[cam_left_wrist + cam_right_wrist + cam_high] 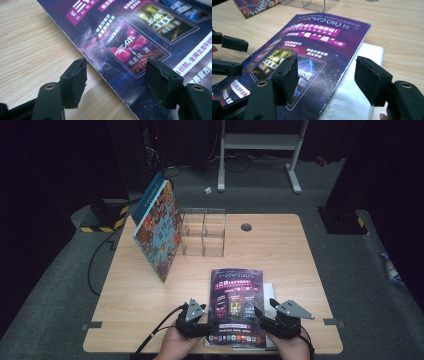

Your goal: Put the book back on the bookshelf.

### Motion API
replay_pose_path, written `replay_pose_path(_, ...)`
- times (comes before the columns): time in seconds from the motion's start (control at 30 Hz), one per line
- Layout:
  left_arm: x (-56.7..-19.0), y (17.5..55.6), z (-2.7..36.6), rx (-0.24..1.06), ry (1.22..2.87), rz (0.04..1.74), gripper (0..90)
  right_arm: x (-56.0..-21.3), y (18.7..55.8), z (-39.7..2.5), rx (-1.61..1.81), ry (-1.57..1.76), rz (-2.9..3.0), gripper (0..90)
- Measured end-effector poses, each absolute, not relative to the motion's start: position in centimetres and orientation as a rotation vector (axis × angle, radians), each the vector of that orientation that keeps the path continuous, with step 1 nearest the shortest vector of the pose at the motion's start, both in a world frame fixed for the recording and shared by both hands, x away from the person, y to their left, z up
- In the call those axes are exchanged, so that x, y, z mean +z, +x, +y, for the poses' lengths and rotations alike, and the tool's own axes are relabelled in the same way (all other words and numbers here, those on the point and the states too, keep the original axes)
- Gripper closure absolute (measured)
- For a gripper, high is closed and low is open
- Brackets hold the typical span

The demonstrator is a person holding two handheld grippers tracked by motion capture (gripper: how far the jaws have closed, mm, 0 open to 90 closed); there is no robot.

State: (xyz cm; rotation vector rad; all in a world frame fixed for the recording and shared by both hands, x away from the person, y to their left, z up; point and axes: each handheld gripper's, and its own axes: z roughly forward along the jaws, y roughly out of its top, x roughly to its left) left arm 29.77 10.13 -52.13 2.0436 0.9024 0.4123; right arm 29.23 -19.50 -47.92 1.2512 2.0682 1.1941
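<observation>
**Both my claws spread at the purple booklet's near corners**

My left gripper (209, 319) hangs at the booklet's near-left edge with its jaws spread wide; in the left gripper view one jaw sits over bare wood and the other over the cover, the edge running between them. My right gripper (261, 316) stands open too, straddling the near-right edge, one jaw above the cover and one above the white sheet (352, 97) that peeks out beneath. The purple booklet (236, 302) lies flat on the wooden table (280, 255), near the front edge. Farther off stands a clear acrylic holder (203, 232), and a patterned book (159, 230) leans tilted just beside it on the left.
</observation>
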Motion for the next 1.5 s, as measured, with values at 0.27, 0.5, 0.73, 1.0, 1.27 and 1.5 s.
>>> replay_pose_path(0.27, -52.2, 29.4, 9.6, 0.489, 2.106, 0.885, 36.3, -47.7, 29.6, -18.4, 1.123, 1.297, 2.104, 32.1)
replay_pose_path(0.5, -52.2, 29.5, 9.8, 0.483, 2.113, 0.894, 36.3, -47.7, 30.2, -17.7, 1.046, 1.349, 2.133, 30.6)
replay_pose_path(0.73, -52.2, 29.5, 10.2, 0.474, 2.112, 0.910, 36.3, -48.1, 31.2, -17.3, 0.997, 1.407, 2.180, 30.3)
replay_pose_path(1.0, -52.1, 29.2, 10.5, 0.499, 2.117, 0.903, 36.3, -48.2, 31.3, -16.9, 1.025, 1.434, 2.181, 32.1)
replay_pose_path(1.27, -52.1, 28.9, 12.0, 0.523, 2.116, 0.912, 36.2, -48.2, 31.5, -15.5, 1.019, 1.401, 2.199, 32.3)
replay_pose_path(1.5, -52.1, 28.9, 13.2, 0.512, 2.109, 0.952, 36.3, -48.3, 31.7, -14.4, 1.026, 1.381, 2.210, 32.2)
